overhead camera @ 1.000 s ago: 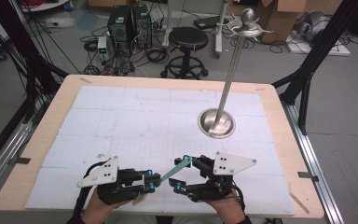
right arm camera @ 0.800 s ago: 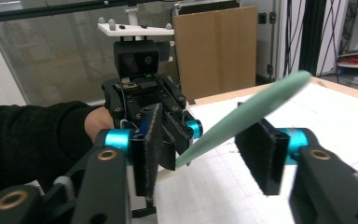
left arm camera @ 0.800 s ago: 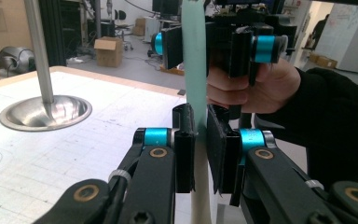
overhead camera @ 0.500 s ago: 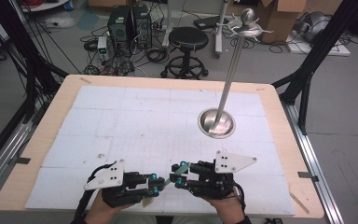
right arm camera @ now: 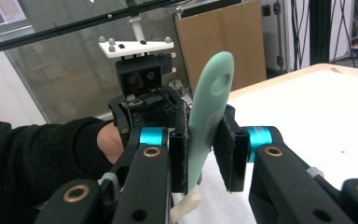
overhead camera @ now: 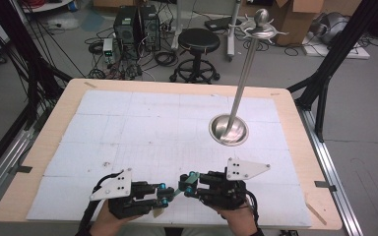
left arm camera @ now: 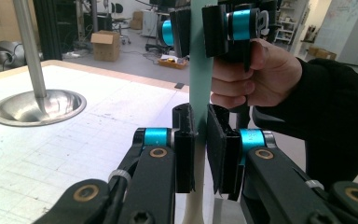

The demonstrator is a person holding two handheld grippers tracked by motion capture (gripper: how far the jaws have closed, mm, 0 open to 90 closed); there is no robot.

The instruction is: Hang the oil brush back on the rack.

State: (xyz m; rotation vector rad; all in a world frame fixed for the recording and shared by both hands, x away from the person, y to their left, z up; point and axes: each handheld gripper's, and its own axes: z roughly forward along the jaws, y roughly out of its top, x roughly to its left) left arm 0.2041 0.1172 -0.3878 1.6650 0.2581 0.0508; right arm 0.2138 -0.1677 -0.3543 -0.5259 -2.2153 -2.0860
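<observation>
From the high view I see both grippers at the near edge of the table [overhead camera: 39,162], tips facing each other. The left gripper [overhead camera: 163,193] and the right gripper [overhead camera: 186,184] meet around a thin mint-green spatula handle [overhead camera: 177,189], which bridges the short gap between them. It is so small here that I cannot judge from this view how either pair of jaws stands on it. Farther off and to the right stands a metal stand [overhead camera: 240,93], its pole rising from a round dished base; the top ends in a knob with hooks.

In the left gripper view, my own jaws sit narrow either side of the green handle [left arm camera: 200,70]. The left pad seems to touch it, the right pad shows a sliver of gap, so I cannot tell whether it is truly clamped. Beyond, the right gripper [left arm camera: 196,32] pinches the same strip, a hand [left arm camera: 256,74] behind it. The handle's pale lower end is cut off by the frame. The stand's base [left arm camera: 37,106] lies at far left.

In the right gripper view, the jaws close on the handle [right arm camera: 207,121], whose rounded end with a hanging hole points up. The left gripper [right arm camera: 144,98] hangs behind, partly hidden.
</observation>
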